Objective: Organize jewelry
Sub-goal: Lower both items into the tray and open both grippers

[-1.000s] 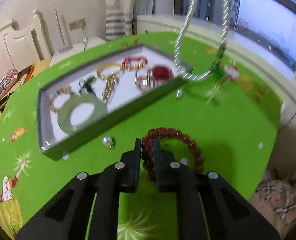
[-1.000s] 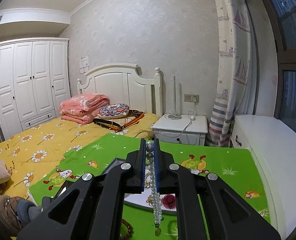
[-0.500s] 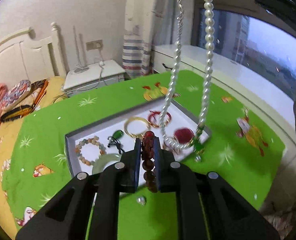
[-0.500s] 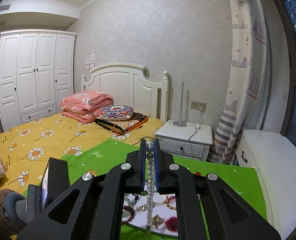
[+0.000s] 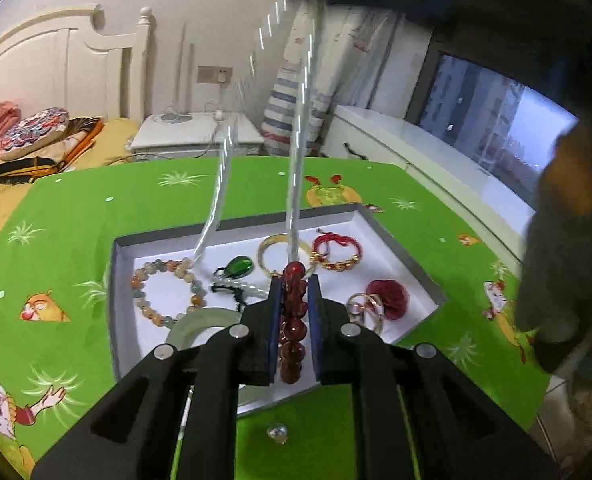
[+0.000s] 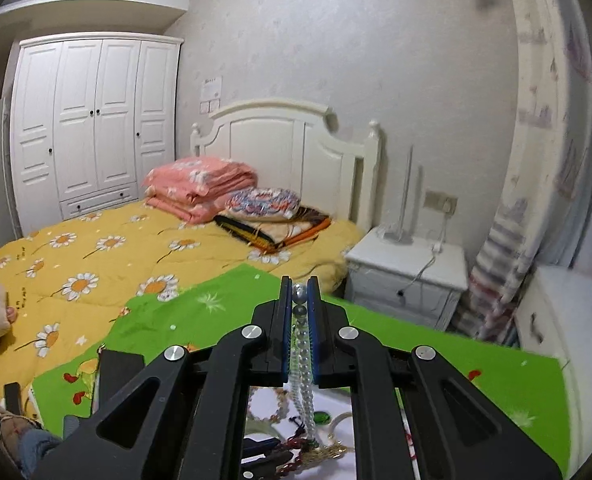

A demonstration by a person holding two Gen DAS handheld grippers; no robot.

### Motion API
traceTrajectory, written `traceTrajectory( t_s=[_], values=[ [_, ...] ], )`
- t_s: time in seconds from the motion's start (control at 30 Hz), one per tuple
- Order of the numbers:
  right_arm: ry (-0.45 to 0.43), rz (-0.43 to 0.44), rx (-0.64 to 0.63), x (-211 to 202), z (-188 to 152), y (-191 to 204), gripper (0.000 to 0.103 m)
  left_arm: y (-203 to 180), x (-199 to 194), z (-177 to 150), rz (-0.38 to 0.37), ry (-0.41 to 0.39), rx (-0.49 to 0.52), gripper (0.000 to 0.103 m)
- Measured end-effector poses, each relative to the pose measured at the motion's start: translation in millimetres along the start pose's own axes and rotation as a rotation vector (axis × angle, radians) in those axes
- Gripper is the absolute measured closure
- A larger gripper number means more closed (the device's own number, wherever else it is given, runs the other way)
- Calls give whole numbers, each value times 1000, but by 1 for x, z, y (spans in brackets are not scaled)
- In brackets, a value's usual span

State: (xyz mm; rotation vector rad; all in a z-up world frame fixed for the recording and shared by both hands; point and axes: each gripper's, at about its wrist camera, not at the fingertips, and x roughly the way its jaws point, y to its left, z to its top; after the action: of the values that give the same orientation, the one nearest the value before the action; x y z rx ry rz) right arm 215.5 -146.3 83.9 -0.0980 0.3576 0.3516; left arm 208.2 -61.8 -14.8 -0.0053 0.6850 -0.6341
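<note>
My left gripper (image 5: 293, 280) is shut on a dark red bead bracelet (image 5: 293, 320) and holds it over the near edge of the grey jewelry box (image 5: 412, 260). My right gripper (image 6: 299, 292) is shut on a white pearl necklace (image 6: 305, 368), which hangs down into the box. In the left wrist view the necklace (image 5: 296, 184) shows as two blurred strands reaching the box floor. The box holds a pastel bead bracelet (image 5: 164, 292), a green pendant (image 5: 238, 267), a gold bangle (image 5: 274, 246), a red cord bracelet (image 5: 336, 248), a jade bangle (image 5: 194, 322) and a red rose ring (image 5: 388, 296).
The box lies on a table with a green cartoon cloth (image 5: 68, 232). A small silver earring (image 5: 277, 431) lies on the cloth in front of the box. A yellow bed (image 6: 96, 248), a white nightstand (image 6: 408, 268) and a window ledge (image 5: 436, 152) surround the table.
My left gripper has lifted the red bracelet off the cloth and carried it over the box. The pearl necklace has swung and lowered into the box.
</note>
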Motion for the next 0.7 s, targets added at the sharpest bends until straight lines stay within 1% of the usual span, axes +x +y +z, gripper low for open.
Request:
traceTrajectory(
  t_s=[0.03,0.17,0.27,0.33,0.4,0.47,0.57,0.6,0.63,0.67,0.7],
  values=[
    [15,-1,14,4,-8,-7,94,0,0,1,-17,-6,2,90],
    [78,-37,78,8,-46,-43,94,-2,6,5,-33,-11,-2,90],
    [141,-83,122,9,-79,-75,94,4,19,9,-46,5,-47,90],
    [180,-118,137,11,-97,-92,94,10,32,10,-25,28,-89,90],
    [219,-132,167,15,-114,-106,94,16,40,10,-2,44,-117,90],
    [259,-129,202,18,-131,-118,94,24,50,9,29,71,-142,90],
    [314,-119,207,27,-148,-120,94,31,59,5,80,102,-136,89],
    [333,-114,204,29,-155,-118,94,34,61,4,102,110,-132,87],
    [348,-107,206,32,-159,-118,94,38,63,3,108,118,-133,79],
    [364,-94,213,34,-163,-115,94,40,63,1,115,122,-137,66],
    [378,-81,221,36,-167,-113,94,40,62,0,121,118,-138,59]
  ],
)
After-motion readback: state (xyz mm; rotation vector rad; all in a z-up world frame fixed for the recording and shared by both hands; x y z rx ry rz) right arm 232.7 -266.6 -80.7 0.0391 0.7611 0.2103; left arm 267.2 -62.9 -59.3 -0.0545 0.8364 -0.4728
